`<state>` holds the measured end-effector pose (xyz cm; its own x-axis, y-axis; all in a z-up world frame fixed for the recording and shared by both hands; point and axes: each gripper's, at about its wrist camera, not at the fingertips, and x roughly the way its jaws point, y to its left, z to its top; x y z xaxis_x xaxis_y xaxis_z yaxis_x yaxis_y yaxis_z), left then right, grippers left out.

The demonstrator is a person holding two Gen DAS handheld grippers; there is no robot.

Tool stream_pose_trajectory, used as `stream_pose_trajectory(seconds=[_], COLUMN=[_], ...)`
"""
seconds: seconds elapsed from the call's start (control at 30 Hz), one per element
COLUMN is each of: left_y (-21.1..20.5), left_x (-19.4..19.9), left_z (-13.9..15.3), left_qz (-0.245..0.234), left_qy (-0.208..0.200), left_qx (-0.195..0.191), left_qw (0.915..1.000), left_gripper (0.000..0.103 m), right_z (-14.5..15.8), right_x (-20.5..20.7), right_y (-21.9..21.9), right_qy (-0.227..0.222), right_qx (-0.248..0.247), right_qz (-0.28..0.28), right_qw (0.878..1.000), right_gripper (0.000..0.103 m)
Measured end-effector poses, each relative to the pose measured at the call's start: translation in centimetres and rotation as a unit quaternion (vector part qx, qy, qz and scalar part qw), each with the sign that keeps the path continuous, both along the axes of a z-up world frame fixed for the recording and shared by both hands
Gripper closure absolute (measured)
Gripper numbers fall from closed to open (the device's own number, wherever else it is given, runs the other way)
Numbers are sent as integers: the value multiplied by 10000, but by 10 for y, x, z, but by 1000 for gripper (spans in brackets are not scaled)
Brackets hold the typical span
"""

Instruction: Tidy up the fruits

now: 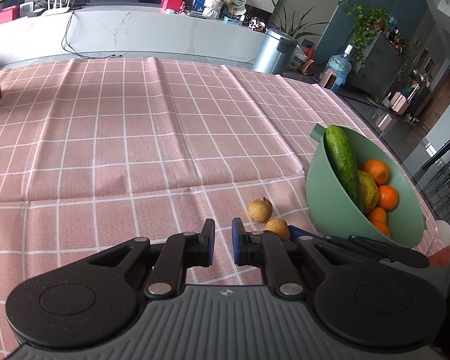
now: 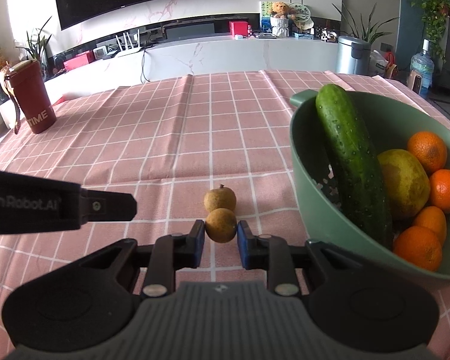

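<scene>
1. We saw the right tool (image 2: 221, 234) clenched on the near longan (image 2: 221, 225), on the bench (image 2: 165, 138) at the green bowl's (image 2: 300, 162) nine o'clock; the left tool (image 1: 223, 234) clenched empty.
2. Next, we judged, lift it into the bowl.

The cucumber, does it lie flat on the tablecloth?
No, the cucumber leans inside the green bowl, beside the oranges.

Two small tan longans (image 2: 221, 213) touching on pink cloth — green bowl (image 2: 312, 210) beside holds cucumber (image 2: 352, 162), oranges (image 2: 427, 151), probably a mango (image 2: 405, 181)
</scene>
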<state>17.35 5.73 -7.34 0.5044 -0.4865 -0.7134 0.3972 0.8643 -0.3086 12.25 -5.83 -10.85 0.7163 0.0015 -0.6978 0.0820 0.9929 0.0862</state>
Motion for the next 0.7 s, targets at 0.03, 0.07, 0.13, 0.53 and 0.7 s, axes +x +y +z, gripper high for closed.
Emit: stream_pose_trajectory(seconds=[0.03,0.07,0.13,0.53,0.7], left_y=[-1,-3,-8,-62,-69], left_x=[0,1,3,10,16], left_z=[1,2,3,-12,-21], left_qz=[-51,-112,-200,-606,-518], left_qy=[-4,-9,-32,-265,-215], left_qx=[-27,-65,-115,314,479], left_qw=[10000,9999,9997,9973,9973], left_gripper=[91,91,91,65,65], right_z=[4,10,23,85,88], right_x=[-2,-5,-10,-49,-53], right_y=[-1,-3,-7,-71,-106], right_qy=[14,14,9,-342,-273], right_qx=[30,92,133,232,271], right_qz=[54,109,204,75,-234], right_qw=[10000,9999,9997,9991,9990], right_gripper=[84,84,84,84,84])
